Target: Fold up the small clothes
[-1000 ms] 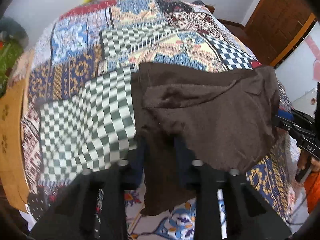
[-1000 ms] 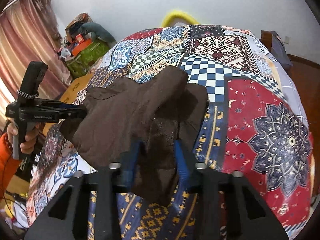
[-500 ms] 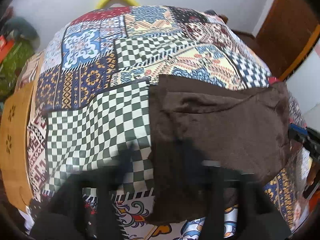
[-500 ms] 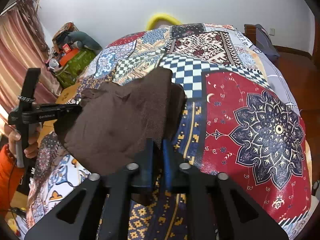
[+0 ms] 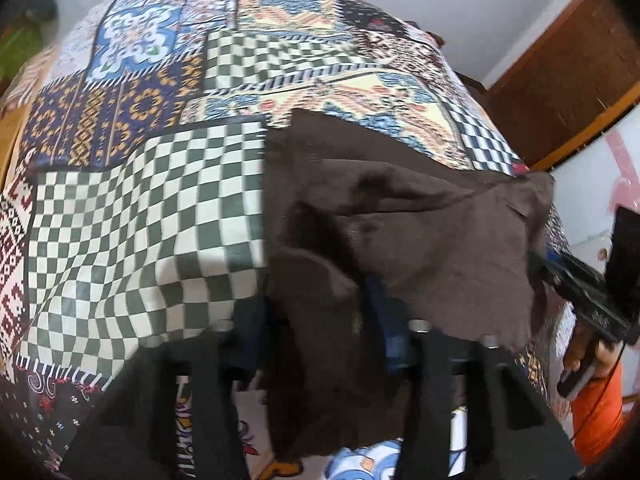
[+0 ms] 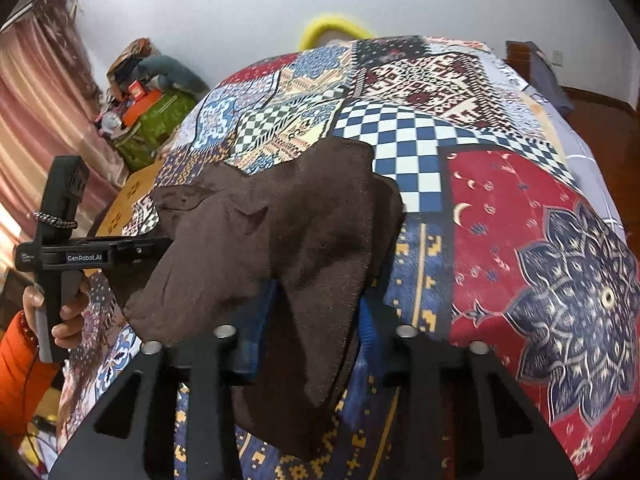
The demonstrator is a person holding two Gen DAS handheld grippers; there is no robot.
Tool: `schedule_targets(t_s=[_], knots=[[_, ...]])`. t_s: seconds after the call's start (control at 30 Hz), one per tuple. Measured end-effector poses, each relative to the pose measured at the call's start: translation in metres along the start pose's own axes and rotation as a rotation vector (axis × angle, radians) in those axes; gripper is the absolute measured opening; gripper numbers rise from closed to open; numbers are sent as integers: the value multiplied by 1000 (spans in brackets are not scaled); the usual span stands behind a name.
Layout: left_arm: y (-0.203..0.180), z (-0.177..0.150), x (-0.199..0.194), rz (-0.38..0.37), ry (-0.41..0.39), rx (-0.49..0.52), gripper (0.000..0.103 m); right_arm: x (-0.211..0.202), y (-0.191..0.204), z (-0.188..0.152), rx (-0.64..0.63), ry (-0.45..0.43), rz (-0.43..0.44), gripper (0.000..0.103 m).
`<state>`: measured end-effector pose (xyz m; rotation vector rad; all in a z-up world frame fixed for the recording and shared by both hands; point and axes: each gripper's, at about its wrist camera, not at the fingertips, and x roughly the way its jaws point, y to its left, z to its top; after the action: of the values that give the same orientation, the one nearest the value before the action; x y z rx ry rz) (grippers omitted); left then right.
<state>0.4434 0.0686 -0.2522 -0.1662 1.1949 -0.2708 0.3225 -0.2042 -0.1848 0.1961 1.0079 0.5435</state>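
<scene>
A small dark brown garment (image 5: pixel 420 240) is lifted over the near part of a bed covered with a patchwork bedspread (image 5: pixel 136 216), one gripper at each of its near corners. In the left wrist view the left gripper (image 5: pixel 320 320) has the cloth's near-left corner hanging down between its two blue-padded fingers (image 5: pixel 394 328); the jaws are closing with the fabric between them, though the picture is too blurred to show whether the pads already press on it. The cloth stretches from there toward the right edge of that view, where the right gripper (image 5: pixel 544 268) meets its far corner, a hand (image 5: pixel 580 356) with an orange sleeve (image 5: pixel 596 412) gripping the handle below. In the right wrist view the right gripper (image 6: pixel 316 316) has the other corner draped down between its blue pads (image 6: pixel 256 328); its jaws too are closing around the fabric, and a loose pointed flap hangs below them over the bedspread's dark blue and yellow patch. The garment sags in folds between the two tools, its far edge lying on the bed near a blue-and-white checked patch (image 6: pixel 400 148). At the left of this view the left gripper (image 6: pixel 160 244) reaches the cloth's opposite corner. Behind the bed stand a white wall (image 6: pixel 240 20), a yellow curved object (image 6: pixel 332 28), pink curtains (image 6: pixel 36 100) and a heap of bags (image 6: pixel 156 116).
</scene>
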Motion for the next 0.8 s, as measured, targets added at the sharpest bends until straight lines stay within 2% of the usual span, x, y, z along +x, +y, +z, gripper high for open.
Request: schedule_targets(t_s=[0.03,0.07,0.17,0.27,0.4,0.5,0.57,0.67,0.73,0.8], knots=[[-4,-1,-1,2,3,7,33,1,-1,1,-6,4,0,17],[-4,-1,-2,-1,6,9,27,1,-2,3,-12,10,2,15],[-5,-9,-12,-24,6,0,18,1,-7,9,-9,18,4,14],[-9,-25,-24,-23,-5,11,17,0,-5,13,-42,16,-28,14],[-21,-42,-39,102,-65,91,18,-12,8,13,-111,-1,-69,15],[-25,-41,-53,193,-112,126,19,-32,18,12,-144,-64,-85,18],[-28,-37,-66,199,-151,147,19,-48,30,11,-177,-123,-85,24],[-37,-30,-82,193,-206,174,19,-59,47,11,-229,-175,-79,26],[-44,-25,-84,184,-221,186,24,-57,56,12,-254,-168,-72,31],[-48,-23,-78,183,-215,184,42,-52,59,11,-257,-169,-75,41]])
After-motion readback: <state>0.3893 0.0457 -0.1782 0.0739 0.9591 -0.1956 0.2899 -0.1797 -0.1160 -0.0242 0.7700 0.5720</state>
